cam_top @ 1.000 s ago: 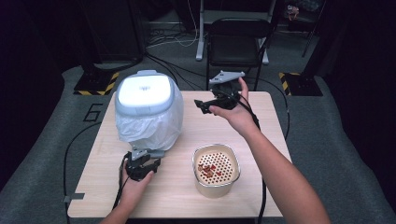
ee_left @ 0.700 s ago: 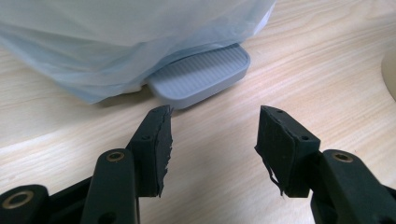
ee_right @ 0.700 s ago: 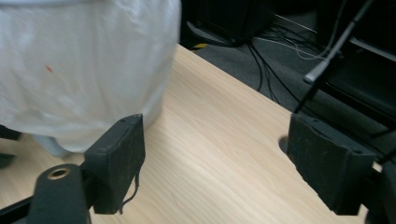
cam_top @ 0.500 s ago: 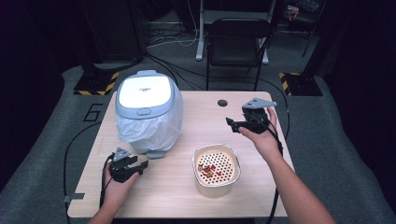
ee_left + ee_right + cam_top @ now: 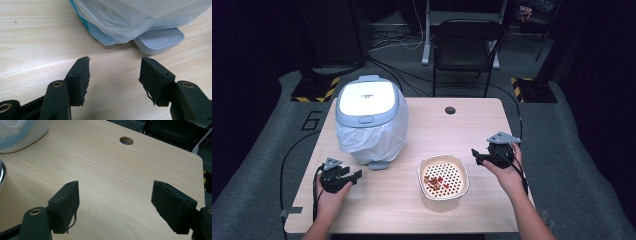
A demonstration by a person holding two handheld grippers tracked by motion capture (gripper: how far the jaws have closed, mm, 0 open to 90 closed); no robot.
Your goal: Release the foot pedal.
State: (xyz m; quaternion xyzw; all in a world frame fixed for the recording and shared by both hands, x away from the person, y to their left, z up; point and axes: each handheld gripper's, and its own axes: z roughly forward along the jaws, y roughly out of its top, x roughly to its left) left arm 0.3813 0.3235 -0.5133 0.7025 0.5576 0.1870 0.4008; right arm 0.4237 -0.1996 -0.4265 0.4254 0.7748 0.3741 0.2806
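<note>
Tongs point(image 5: 354, 176) empty; bin point(image 5: 371, 120) bag-lined, lid shut; bowl point(image 5: 443, 182) holds red bits.

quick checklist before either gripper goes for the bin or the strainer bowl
1. Left gripper open with nothing between its jaws: ok.
2. Right gripper open with nothing between its jaws: ok.
3. Bin lid shut: ok.
4. Bin pedal uncovered and reachable, bag liner hanging just above it: ok.
5. Strainer bowl upright on the table, red pieces inside: ok.
6. How firmly the liner is seated under the lid: cannot tell.
</note>
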